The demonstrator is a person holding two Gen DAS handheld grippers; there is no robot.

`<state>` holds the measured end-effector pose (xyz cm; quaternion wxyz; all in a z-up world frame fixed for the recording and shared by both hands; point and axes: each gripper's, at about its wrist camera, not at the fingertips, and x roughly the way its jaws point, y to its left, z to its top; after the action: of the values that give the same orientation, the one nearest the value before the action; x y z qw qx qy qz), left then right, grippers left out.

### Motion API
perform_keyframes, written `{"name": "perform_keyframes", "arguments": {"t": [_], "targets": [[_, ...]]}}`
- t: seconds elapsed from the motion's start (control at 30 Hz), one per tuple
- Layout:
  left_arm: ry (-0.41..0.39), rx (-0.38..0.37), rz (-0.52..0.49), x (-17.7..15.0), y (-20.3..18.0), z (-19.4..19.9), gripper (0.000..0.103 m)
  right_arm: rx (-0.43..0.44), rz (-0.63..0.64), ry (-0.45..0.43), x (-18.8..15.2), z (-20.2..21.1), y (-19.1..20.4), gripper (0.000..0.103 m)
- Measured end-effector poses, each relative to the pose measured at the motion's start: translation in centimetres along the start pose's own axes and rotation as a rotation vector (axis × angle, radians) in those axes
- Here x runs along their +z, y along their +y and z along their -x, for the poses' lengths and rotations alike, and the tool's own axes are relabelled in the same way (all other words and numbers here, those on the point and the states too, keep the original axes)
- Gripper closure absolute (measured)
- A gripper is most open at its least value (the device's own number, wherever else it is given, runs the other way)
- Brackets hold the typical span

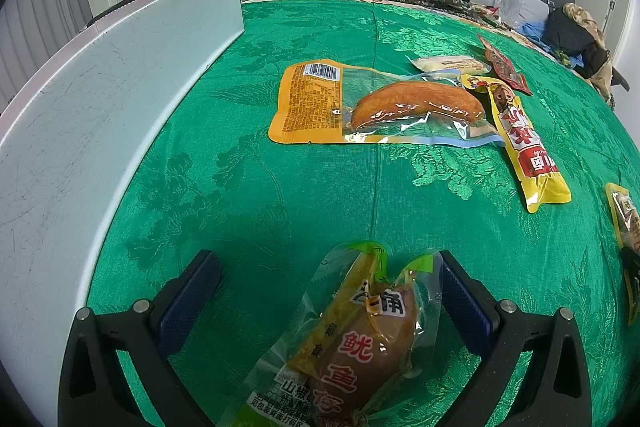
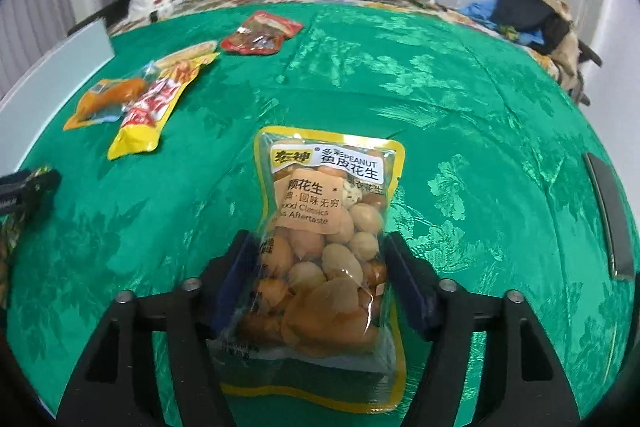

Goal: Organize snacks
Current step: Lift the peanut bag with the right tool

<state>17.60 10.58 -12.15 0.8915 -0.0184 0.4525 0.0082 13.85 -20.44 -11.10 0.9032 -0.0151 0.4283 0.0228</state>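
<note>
Nearest the right wrist camera, a peanut packet [image 2: 324, 243] lies flat on the green worktop [image 2: 460, 107] between the two fingers of the right tongs [image 2: 322, 267]. Its long axis runs from 6 o'clock to 12 o'clock, printed header at the far end, clear window showing coated peanuts. Both blue pads stand beside the packet's edges; whether they press on it I cannot tell.

From the left wrist camera, a squid snack packet [image 1: 360, 339] lies between the fingers of the left tongs [image 1: 324, 291], which stand wide, the left pad well clear of it. The packet's long axis tilts from 7 o'clock up toward 1 o'clock, and its green-tipped end points away from the camera.

Farther out at 12 o'clock lies an orange packet with a clear window [image 1: 372, 107], long axis running 9 to 3 o'clock, barcode end at 9. Just beside it at 2 o'clock, a yellow sausage packet [image 1: 524, 143] runs from 11 toward 5 o'clock. Behind these sit a pale wrapped snack [image 1: 452, 63] and a red packet [image 1: 504, 65]. A white board [image 1: 100, 115] borders the worktop at 9 o'clock.
</note>
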Motion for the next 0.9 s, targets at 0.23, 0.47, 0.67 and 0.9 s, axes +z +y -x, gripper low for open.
{"name": "perform_keyframes", "arguments": {"t": [0.23, 0.47, 0.67, 0.9], "targets": [[0.0, 0.0, 0.0, 0.1, 0.0, 0.1, 0.0, -0.013, -0.031, 0.008, -0.8, 0.3, -0.6, 0.018], [0.0, 0.0, -0.001, 0.0, 0.0, 0.0, 0.0, -0.013, -0.031, 0.008, -1.0, 0.4, -0.6, 0.018], [0.0, 0.0, -0.001, 0.0, 0.0, 0.0, 0.0, -0.013, -0.031, 0.008, -1.0, 0.4, -0.6, 0.018], [0.0, 0.0, -0.001, 0.0, 0.0, 0.0, 0.0, -0.013, -0.031, 0.008, -0.9, 0.4, -0.7, 0.018]]}}
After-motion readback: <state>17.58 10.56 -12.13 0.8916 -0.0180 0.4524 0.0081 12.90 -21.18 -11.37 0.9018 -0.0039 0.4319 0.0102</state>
